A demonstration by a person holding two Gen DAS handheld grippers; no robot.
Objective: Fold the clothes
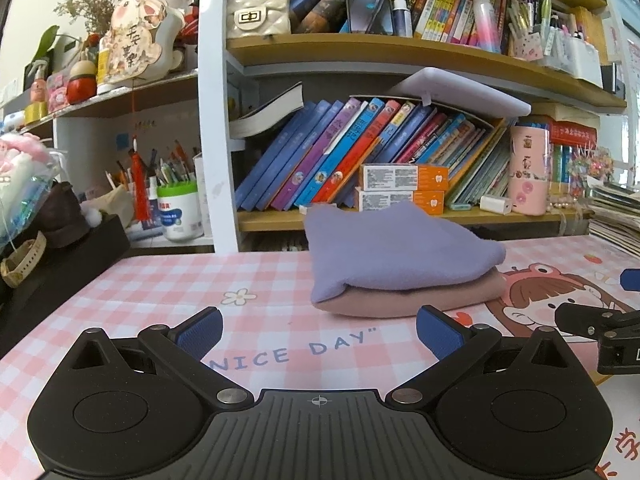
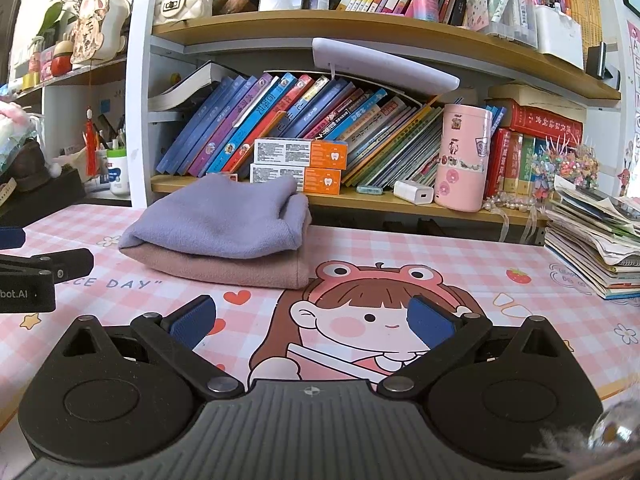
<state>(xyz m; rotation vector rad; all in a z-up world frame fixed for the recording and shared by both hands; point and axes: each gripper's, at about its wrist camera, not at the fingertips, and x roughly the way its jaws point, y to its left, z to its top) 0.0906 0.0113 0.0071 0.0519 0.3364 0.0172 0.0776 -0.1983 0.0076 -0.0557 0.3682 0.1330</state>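
A folded lavender cloth [image 1: 392,252] [image 2: 224,220] lies on top of a folded pink cloth [image 1: 420,300] [image 2: 240,268], stacked at the back of the pink checked desk mat [image 1: 160,292] [image 2: 500,256]. My left gripper [image 1: 318,334] hovers open in front of the stack, a little short of it, with nothing between its blue pads. My right gripper [image 2: 310,326] is open too, over the cartoon girl print, to the right of and nearer than the stack. Each gripper shows at the edge of the other's view.
A bookshelf [image 1: 400,216] full of leaning books stands right behind the stack, with two orange boxes [image 2: 300,164] and a pink canister [image 2: 462,160]. A pile of magazines [image 2: 592,244] sits at the right edge. A black box with a watch [image 1: 24,264] lies at the left.
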